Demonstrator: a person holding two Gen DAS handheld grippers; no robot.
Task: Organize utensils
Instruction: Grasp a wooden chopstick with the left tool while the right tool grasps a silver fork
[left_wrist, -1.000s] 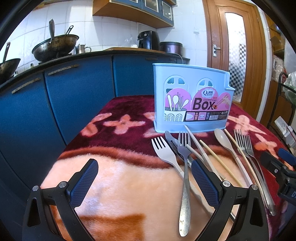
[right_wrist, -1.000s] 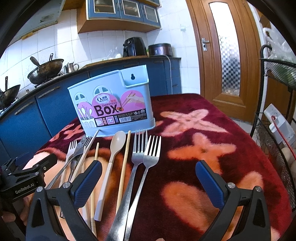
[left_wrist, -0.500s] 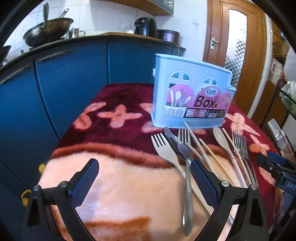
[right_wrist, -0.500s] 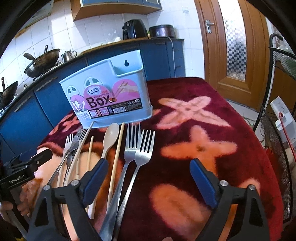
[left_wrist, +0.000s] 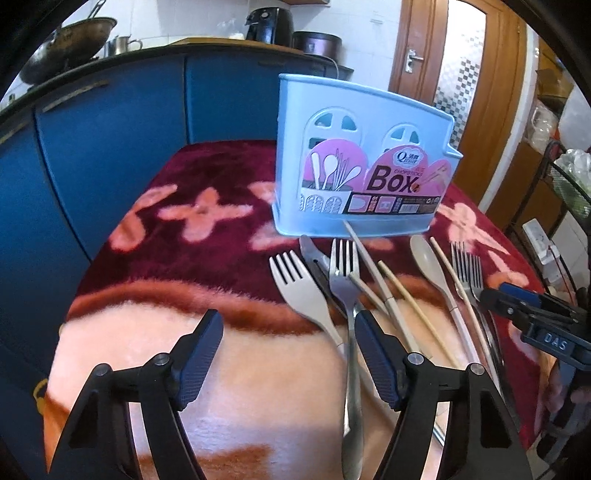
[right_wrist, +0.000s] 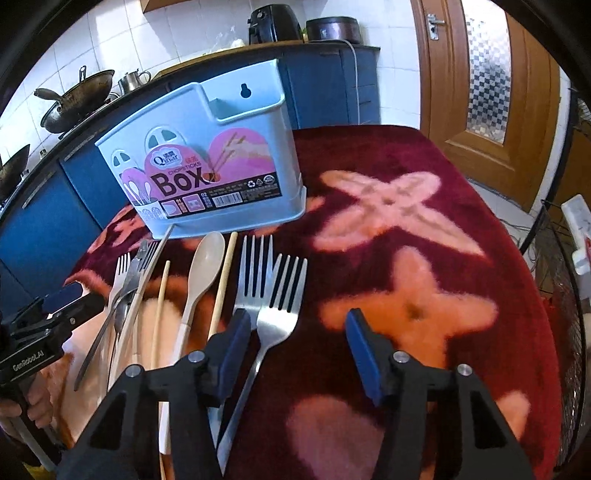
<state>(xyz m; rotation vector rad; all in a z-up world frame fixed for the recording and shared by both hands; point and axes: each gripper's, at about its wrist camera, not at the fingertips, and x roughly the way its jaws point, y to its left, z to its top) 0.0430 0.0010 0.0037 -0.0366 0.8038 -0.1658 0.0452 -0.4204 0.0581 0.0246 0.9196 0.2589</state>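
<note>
A pale blue utensil box stands upright on the blanket-covered table. Loose utensils lie in front of it: a beige fork, a steel fork, a knife, chopsticks, a beige spoon and two steel forks side by side. My left gripper is closing, its pads touching nothing; the steel fork's handle lies on the table just inside its right finger. My right gripper is closing over the right-hand steel fork, with its pads clear of it.
Blue kitchen cabinets run behind the table, with woks on the counter. A wooden door and a wire rack are on the right. The table's right edge drops off close to the rack.
Both views have tipped downward and come closer to the utensils. Both pairs of jaws have narrowed, the right more than the left.
</note>
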